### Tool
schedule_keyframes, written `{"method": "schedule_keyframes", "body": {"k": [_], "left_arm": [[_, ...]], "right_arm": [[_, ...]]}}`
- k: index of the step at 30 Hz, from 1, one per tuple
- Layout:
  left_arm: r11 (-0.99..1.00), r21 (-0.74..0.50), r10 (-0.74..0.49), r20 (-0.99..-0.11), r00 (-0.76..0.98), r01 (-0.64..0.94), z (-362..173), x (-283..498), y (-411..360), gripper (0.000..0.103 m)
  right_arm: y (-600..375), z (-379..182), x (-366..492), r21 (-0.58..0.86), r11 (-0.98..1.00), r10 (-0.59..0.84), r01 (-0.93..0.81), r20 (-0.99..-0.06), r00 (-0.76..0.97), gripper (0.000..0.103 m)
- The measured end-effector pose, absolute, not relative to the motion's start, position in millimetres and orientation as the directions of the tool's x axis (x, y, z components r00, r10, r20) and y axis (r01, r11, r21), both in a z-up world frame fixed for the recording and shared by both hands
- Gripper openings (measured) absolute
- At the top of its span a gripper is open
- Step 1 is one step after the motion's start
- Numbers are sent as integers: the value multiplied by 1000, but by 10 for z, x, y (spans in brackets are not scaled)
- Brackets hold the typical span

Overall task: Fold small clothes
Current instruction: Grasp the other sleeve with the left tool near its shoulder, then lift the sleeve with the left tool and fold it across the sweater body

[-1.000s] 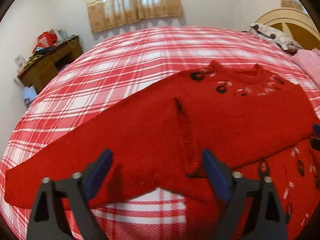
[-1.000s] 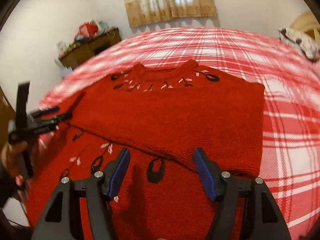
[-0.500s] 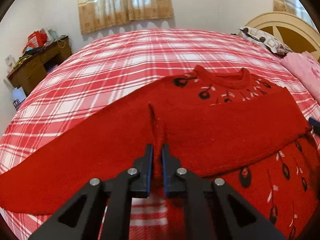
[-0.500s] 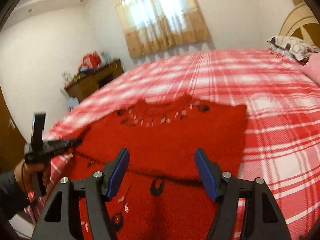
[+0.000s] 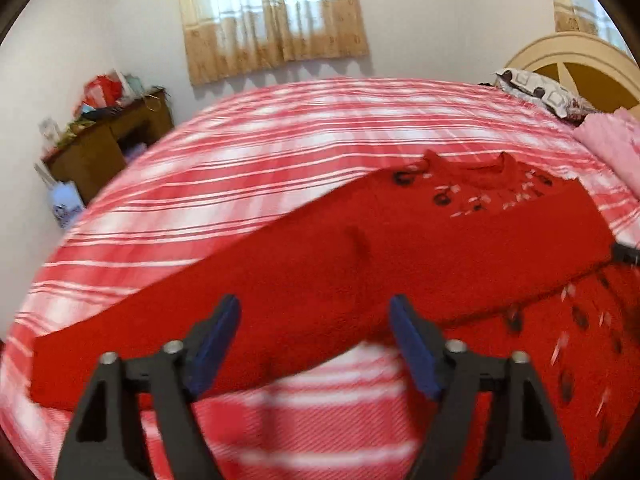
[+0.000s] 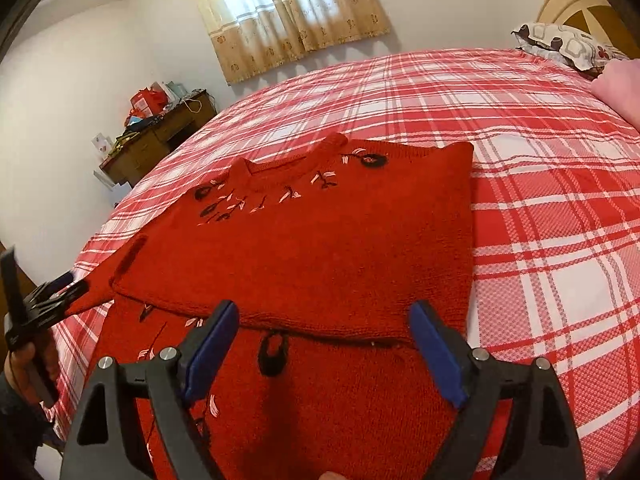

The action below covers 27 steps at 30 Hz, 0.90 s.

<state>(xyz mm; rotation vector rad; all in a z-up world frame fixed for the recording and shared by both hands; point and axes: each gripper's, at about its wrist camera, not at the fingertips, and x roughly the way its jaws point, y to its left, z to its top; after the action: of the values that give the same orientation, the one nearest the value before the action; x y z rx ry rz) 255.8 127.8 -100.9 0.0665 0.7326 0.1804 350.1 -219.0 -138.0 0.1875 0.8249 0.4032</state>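
cluttered desk [image 6: 160, 140], pillow [image 6: 568, 46] — bed's far edges

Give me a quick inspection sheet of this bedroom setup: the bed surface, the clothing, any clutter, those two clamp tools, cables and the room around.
Surface: bed with red and white plaid cover, smooth.
Job's things: red sweater lying flat, one sleeve stretched out to the side, the other side folded across the body.
Clutter: pink fabric and patterned pillow by the headboard.
Grippers: left gripper jaws opening, nothing clamped, sleeve beyond them; right gripper jaws opening above the sweater, nothing clamped.
Cables: nothing seen.
Surroundings: wooden desk piled with items, curtained window, white walls.
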Motion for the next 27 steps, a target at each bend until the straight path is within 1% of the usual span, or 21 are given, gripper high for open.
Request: {"method": "schedule_keyframes", "body": {"k": [2,6,9,12,16,21,27], "left_arm": [[972,135,232,-657,717,-191,-1016,2368,1558,87],[925,155,351,-697,625,-346,-1183,2016,2327,87],[887,136,391,-729,562,-442,-1286,1833,2753,86],[861,99,399,-740,541,-499,-1325,1678,3007,83],[841,40,383,-749,541,-540,-1368,1613,3168,82],[794,-117,317,-757,571,-597,-1395,1558,3318,82],[749,-219,291,-738,608,-625,-1343,1544,3437,82]], "right_arm": [[-2180,-1397,3483,314,909,417,-275,-675,609,88],[-2180,-1417,3466,309,910,414,-275,-678,608,88],[-2170,-1418,3461,301,913,407,-274,-682,608,88],[-2154,-1422,3462,288,918,397,-274,-686,610,88],[-2160,-1427,3455,288,918,397,-273,-685,611,88],[-2154,-1426,3450,287,918,396,-273,-685,611,88],[-2145,-1422,3441,282,920,392,-273,-687,612,88]]}}
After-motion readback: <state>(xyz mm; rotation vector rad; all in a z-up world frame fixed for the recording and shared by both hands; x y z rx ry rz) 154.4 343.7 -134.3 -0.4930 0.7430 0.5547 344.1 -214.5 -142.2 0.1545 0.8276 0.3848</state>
